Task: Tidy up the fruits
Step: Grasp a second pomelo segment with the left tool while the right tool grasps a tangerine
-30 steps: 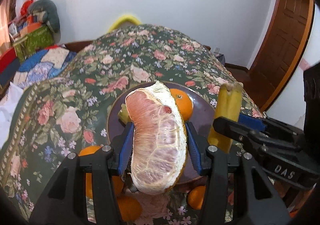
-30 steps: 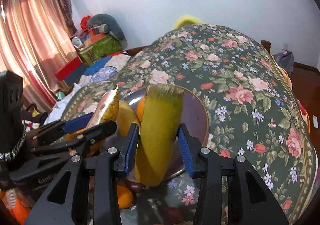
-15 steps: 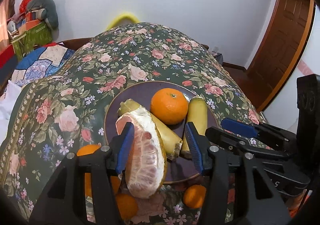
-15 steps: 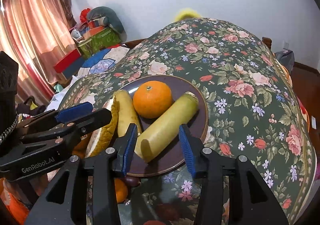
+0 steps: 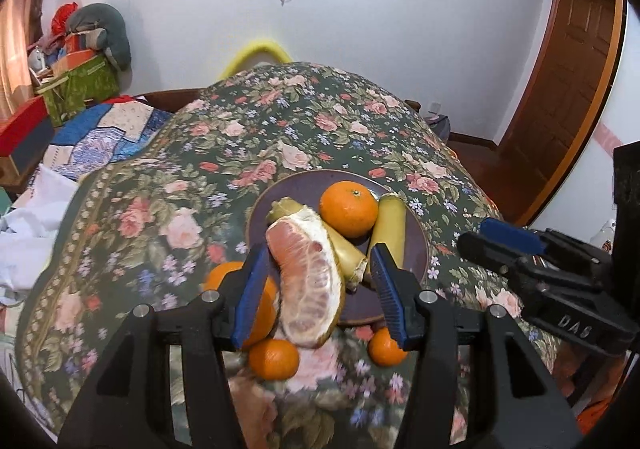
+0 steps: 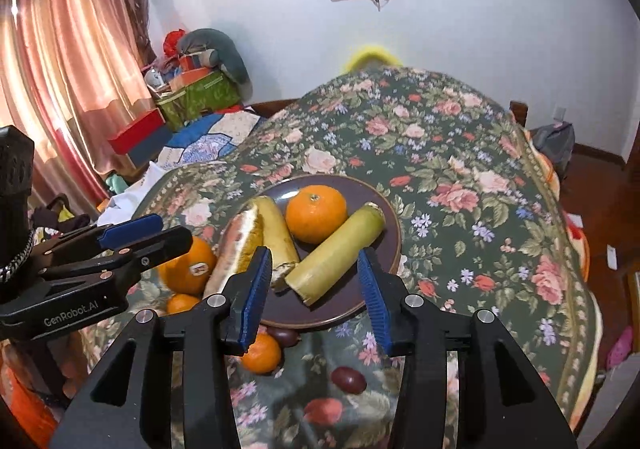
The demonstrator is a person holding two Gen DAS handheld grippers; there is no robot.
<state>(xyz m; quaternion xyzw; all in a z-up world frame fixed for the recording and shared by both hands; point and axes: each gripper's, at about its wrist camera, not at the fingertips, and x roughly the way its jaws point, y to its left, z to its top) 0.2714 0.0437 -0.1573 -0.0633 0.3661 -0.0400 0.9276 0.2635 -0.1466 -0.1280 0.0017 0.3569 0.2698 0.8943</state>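
A dark purple plate [image 5: 418, 245] [image 6: 386, 209] on the floral tablecloth holds an orange [image 5: 349, 208] [image 6: 316, 207], two yellow-green stalk pieces [image 5: 390, 221] [image 6: 336, 249] and a peeled pomelo wedge [image 5: 306, 281] [image 6: 236, 245] leaning on its left rim. My left gripper [image 5: 318, 289] is open, its blue pads either side of the wedge and apart from it. My right gripper [image 6: 314, 291] is open and empty, just short of the near stalk piece.
Loose oranges [image 5: 274, 359] [image 6: 188, 261] lie off the plate's near-left edge, with small dark red fruits [image 6: 348, 379] nearer me. The table drops away at the right. Bedding and boxes [image 6: 192, 93] stand at the left; a door [image 5: 568, 61] at the right.
Both grippers lowered their fruit onto the plate and opened. The pomelo wedge and the stalk piece now lie released, and both grippers have drawn back a little.
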